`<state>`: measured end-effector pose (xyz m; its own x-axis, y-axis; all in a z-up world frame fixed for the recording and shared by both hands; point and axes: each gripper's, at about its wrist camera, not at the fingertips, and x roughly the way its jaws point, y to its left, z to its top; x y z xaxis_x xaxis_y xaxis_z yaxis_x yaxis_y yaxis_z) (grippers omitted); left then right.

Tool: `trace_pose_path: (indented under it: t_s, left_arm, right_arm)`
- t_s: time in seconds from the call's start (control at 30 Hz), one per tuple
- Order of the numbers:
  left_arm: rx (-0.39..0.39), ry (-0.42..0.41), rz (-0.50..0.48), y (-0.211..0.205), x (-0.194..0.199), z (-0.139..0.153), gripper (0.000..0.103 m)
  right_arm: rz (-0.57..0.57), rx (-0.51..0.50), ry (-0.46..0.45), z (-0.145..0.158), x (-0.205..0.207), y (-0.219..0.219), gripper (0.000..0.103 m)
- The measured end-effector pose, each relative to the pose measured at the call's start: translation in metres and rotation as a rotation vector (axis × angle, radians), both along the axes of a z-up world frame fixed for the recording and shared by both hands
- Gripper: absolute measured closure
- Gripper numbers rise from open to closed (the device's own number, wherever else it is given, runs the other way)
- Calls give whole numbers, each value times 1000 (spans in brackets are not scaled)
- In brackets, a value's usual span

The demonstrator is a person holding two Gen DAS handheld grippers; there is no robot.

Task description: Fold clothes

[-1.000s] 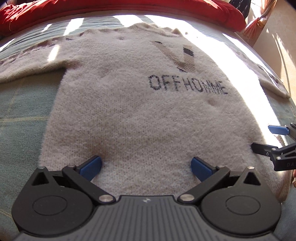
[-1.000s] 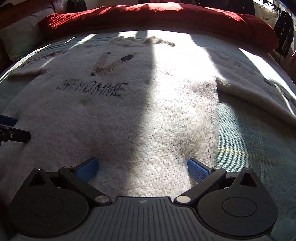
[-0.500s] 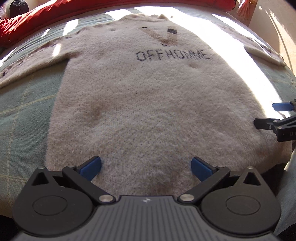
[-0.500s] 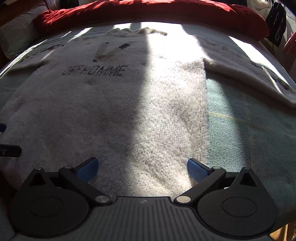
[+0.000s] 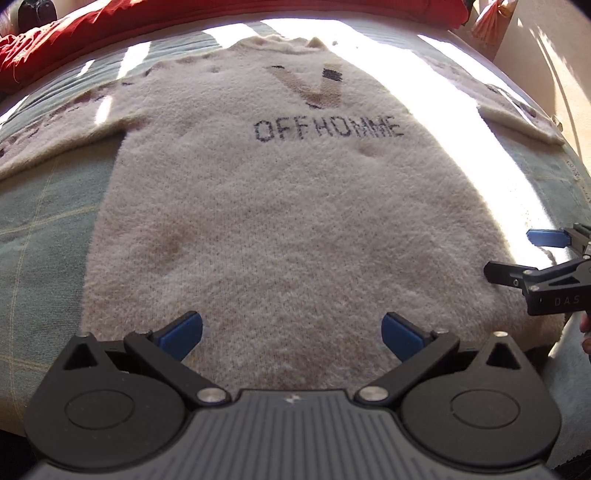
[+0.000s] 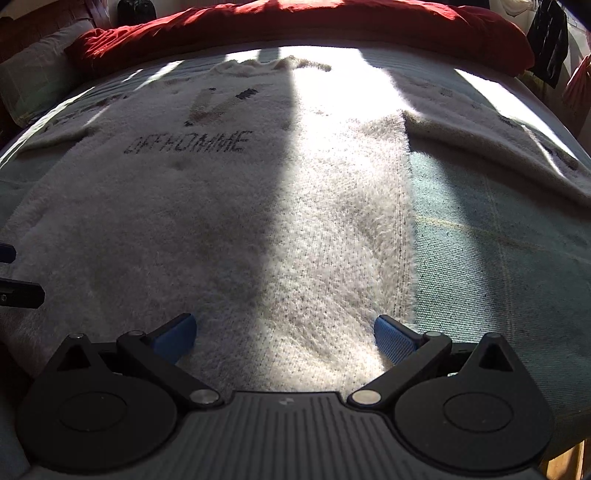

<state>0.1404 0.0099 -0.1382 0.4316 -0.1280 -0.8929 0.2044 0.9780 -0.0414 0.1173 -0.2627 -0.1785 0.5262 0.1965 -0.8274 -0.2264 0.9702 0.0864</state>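
A bed covered in a pale green checked blanket (image 5: 40, 229) fills both views, with a red duvet (image 6: 332, 26) bunched along the far edge and hard sunlight across the middle. The cream sweater (image 5: 280, 221) lies flat and face up on the blanket, both sleeves spread outward, lettering visible, no fold showing.

The left gripper (image 5: 291, 330) stands with its jaws wide apart and empty; the sweater hem lies directly ahead of and beneath them. The right gripper (image 6: 284, 330) is likewise spread and holds nothing; the sweater's side seam runs just inside its right finger.

Risks from this position:
- Closing on the fuzzy knit may pinch only the top layer, so the back panel would lag and wrinkle.
- The blanket may be caught together with the hem.
- Glare could hide the true edge.
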Motion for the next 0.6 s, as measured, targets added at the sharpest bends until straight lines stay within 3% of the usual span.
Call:
trace_pose_path:
  t_s: [0.2, 0.33, 0.43, 0.6]
  left_arm:
    - [-30, -32, -55, -37, 42, 8, 1]
    - [-54, -15, -87, -61, 58, -3, 1]
    - [-24, 43, -71, -70, 59, -24, 1]
    - [-17, -7, -77, -65, 34, -24, 1]
  right_arm:
    - [-5, 3, -9, -1, 0, 0, 0]
    - [-7, 5, -9, -2, 1, 0, 0]
    - [-6, 8, -13, -2, 0, 0, 0]
    - [-2, 9, -40, -4, -5, -1, 0]
